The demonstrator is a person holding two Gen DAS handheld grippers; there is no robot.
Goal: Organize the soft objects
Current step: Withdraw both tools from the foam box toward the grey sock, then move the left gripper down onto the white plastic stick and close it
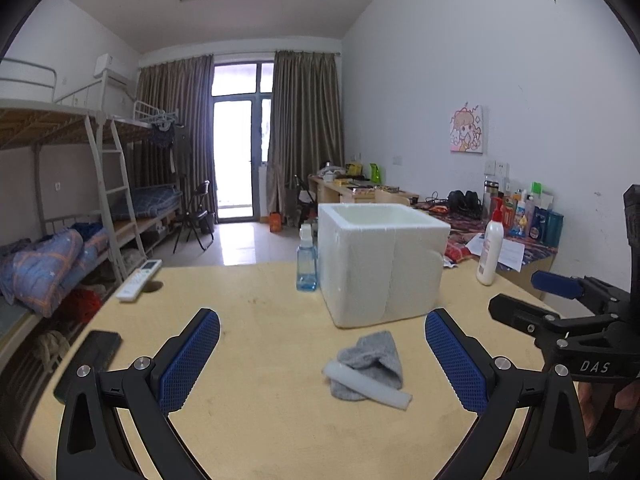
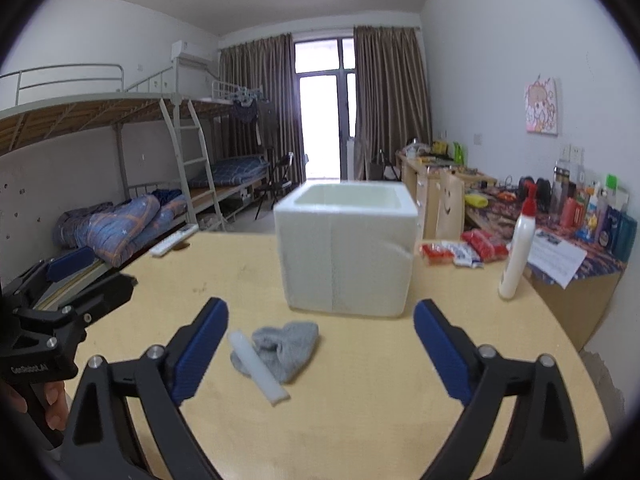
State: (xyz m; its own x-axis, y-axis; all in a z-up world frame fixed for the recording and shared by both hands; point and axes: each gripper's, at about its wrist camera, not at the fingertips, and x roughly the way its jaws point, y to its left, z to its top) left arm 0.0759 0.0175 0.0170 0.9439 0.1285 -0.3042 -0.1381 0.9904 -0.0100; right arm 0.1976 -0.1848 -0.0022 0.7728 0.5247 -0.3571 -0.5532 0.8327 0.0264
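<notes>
A crumpled grey cloth (image 1: 374, 362) lies on the wooden table with a white foam strip (image 1: 366, 386) across its near edge. Behind them stands an open white foam box (image 1: 380, 264). My left gripper (image 1: 322, 364) is open and empty, with the cloth between its fingers and a little ahead. In the right wrist view the cloth (image 2: 290, 346) and strip (image 2: 258, 366) lie left of centre, the box (image 2: 346, 246) behind. My right gripper (image 2: 320, 354) is open and empty above the table, with the cloth near its left finger.
A blue spray bottle (image 1: 307, 260) stands left of the box. A white lotion bottle (image 1: 491, 250) stands at the table's right edge. A remote (image 1: 139, 280) and a black phone (image 1: 88, 364) lie at the left. Bunk beds stand left, a cluttered desk (image 2: 560, 240) right.
</notes>
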